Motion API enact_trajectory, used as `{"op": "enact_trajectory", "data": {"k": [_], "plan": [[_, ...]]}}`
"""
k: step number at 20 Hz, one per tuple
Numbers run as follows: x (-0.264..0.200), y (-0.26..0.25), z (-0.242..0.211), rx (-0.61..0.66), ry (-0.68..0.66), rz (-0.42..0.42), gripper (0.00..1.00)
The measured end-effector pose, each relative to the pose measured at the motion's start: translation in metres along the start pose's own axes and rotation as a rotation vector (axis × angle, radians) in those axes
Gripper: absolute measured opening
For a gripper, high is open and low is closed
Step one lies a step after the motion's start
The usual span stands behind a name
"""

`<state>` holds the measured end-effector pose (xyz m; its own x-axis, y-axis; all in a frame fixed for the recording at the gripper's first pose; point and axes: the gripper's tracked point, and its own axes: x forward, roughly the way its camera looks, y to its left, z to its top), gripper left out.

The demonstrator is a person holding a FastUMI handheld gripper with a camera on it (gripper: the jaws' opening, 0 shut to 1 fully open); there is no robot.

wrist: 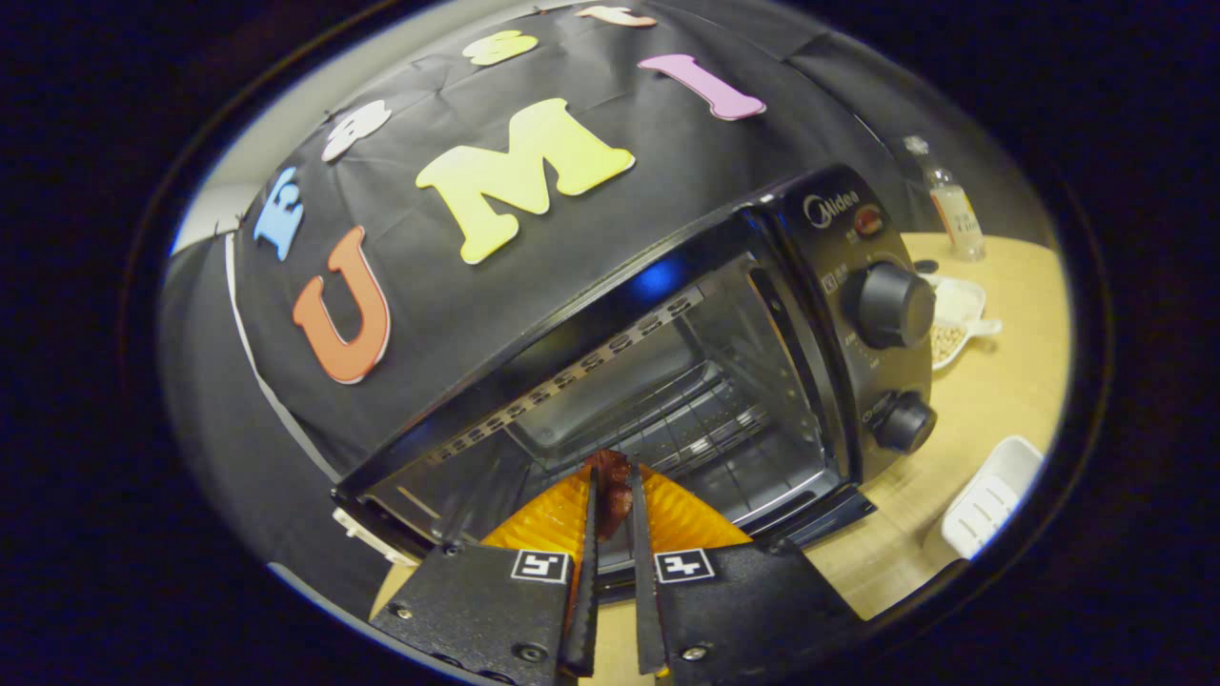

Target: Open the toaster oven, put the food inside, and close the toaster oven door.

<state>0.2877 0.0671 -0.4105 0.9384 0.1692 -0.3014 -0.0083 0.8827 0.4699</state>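
Gripper view: the gripper (pixel 610 486) has its two fingers drawn close together, leaving only a narrow slot, and a dark reddish-brown piece of food (pixel 611 491) is pinched in that slot, both fingers pressing on it. The food pokes out just past the fingertips. The whole view is tilted, so the gripper is rolled to one side relative to the table.

Directly ahead of the fingers stands the toaster oven (pixel 667 362), with its door open and the cavity exposed. The held food sits at the mouth of that cavity, just above the front edge of the wire rack (pixel 705 429) inside. The oven's interior beyond the food holds nothing else that can be made out.

To the right of the fingers, the oven's control panel carries two round knobs (pixel 891 305). Further right, on the wooden table (pixel 991 391), a small white dish (pixel 958 319) holds pale round beans. Beyond it stands a clear bottle (pixel 948 200). Nearer the gripper, off to its right, lies a white slotted tray (pixel 991 500); its contents cannot be seen.
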Motion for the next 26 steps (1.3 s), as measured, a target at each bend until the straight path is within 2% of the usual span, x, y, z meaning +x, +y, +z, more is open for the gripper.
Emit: {"op": "enact_trajectory", "data": {"k": [7,9,11,15,16,17,20,23,26], "plan": [[0.000,-0.016,-0.003,-0.094,-0.013,-0.090,0.24],[-0.007,-0.024,0.012,-0.196,-0.080,-0.152,0.28],[-0.022,-0.026,0.024,-0.309,-0.154,-0.185,0.48],[-0.054,-0.003,0.020,-0.482,-0.249,-0.127,0.85],[-0.064,0.001,0.018,-0.505,-0.270,-0.119,0.95],[-0.071,0.005,0.015,-0.497,-0.265,-0.106,1.00],[-0.102,0.012,-0.011,-0.455,-0.186,-0.091,1.00],[-0.139,0.011,-0.022,-0.497,-0.155,-0.109,1.00],[-0.172,0.016,-0.037,-0.514,-0.117,-0.079,1.00]]}}
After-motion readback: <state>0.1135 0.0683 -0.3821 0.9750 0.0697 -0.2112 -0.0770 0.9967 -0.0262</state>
